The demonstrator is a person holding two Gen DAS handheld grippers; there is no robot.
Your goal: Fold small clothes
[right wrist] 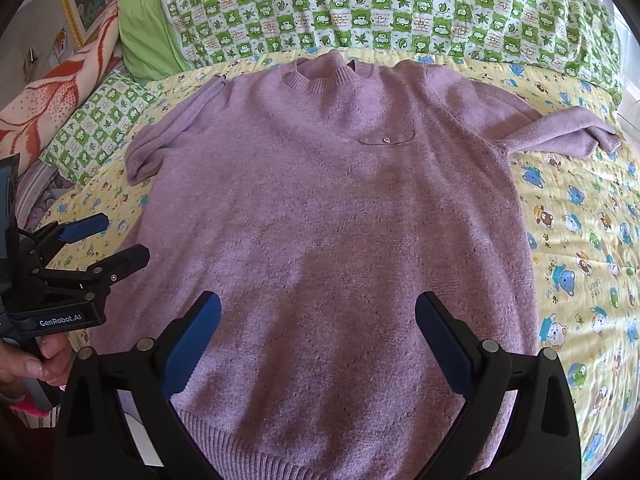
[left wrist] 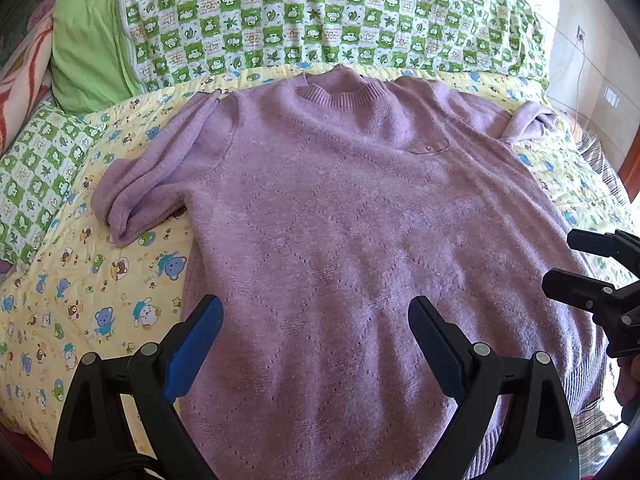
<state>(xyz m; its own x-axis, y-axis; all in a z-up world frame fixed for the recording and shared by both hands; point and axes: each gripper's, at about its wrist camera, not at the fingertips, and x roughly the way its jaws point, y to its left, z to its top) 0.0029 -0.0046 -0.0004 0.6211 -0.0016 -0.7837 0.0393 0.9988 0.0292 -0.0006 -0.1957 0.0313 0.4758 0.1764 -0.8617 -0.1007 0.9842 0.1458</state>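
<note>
A lilac knitted sweater (left wrist: pixel 340 208) lies flat, front up, on a yellow cartoon-print bedsheet (left wrist: pixel 80 280), collar far from me, hem near. It also shows in the right wrist view (right wrist: pixel 320 208). Its left sleeve (left wrist: pixel 132 192) is bunched beside the body; its right sleeve (right wrist: pixel 560 132) sticks out sideways. My left gripper (left wrist: pixel 316 336) is open and empty above the lower left of the sweater. My right gripper (right wrist: pixel 318 332) is open and empty above the hem. Each gripper shows in the other's view: the right gripper (left wrist: pixel 580 260), the left gripper (right wrist: pixel 120 240).
A green-and-white checked quilt (left wrist: pixel 320 20) lies folded along the far side of the bed, with a plain green pillow (left wrist: pixel 88 52) at its left. An orange-patterned blanket (right wrist: pixel 52 100) is at far left. The yellow sheet (right wrist: pixel 580 260) extends to the right.
</note>
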